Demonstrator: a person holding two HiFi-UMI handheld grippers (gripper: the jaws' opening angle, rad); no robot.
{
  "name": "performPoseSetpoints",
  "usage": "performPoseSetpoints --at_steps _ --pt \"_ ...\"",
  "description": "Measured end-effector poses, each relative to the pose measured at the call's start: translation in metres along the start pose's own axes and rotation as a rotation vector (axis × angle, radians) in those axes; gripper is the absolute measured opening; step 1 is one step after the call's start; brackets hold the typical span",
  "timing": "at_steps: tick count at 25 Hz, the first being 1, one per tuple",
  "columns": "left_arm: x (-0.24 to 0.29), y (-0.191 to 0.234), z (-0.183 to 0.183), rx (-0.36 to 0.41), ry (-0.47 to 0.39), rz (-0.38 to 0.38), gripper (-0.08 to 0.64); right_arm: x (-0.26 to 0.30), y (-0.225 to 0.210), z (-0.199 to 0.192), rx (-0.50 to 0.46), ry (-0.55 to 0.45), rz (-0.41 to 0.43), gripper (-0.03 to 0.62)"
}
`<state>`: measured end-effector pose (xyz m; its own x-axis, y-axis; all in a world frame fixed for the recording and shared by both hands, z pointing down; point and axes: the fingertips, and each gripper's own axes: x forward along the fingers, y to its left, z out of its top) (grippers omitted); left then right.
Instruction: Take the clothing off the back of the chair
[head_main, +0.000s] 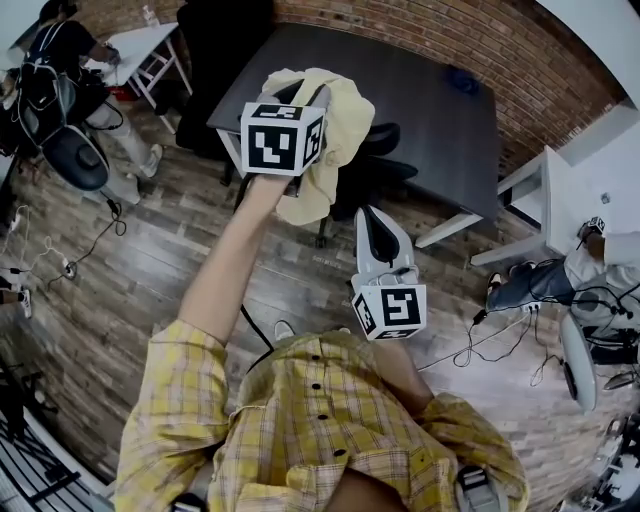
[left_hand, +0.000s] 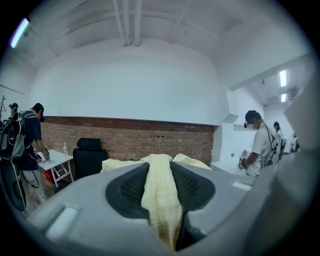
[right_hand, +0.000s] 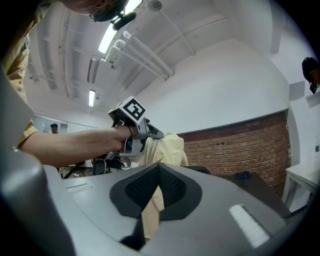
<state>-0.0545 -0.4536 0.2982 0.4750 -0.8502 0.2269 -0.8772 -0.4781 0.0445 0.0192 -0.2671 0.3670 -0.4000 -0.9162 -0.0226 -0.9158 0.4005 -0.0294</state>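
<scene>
1. The left hand-held gripper (head_main: 316, 97) is clamped on the clothing (head_main: 340, 130). In the left gripper view a fold of the pale yellow checked cloth runs between its jaws and spills over the tips.
2. The clothing hangs bunched from that gripper, held up over the black chair (head_main: 385, 165), which stands in front of the dark bench (head_main: 430, 90). Its lower hem drops toward the chair, and I cannot tell whether it is fully clear of the backrest.
3. The right hand-held gripper (head_main: 372, 222) sits lower, pointing toward the chair, jaws drawn together at the tips. The yellow seen in the slot behind them reads as the hanging garment beyond, not a grip. The head view shows this gripper apart from the cloth.
4. Judged step: the lift-off, near its end, with the garment carried by the left side alone.
5. The next move calls for enough height and a pull away from the chair so the trailing hem does not snag. The right gripper is free to gather the loose end.
</scene>
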Motion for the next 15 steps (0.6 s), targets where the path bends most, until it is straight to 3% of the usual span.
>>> performPoseSetpoints --at_steps 15 --pt "-0.066 -0.011 0.093 0.003 -0.225 0.013 0.123 -0.001 0.0 0.022 -0.012 -0.022 0.001 0.002"
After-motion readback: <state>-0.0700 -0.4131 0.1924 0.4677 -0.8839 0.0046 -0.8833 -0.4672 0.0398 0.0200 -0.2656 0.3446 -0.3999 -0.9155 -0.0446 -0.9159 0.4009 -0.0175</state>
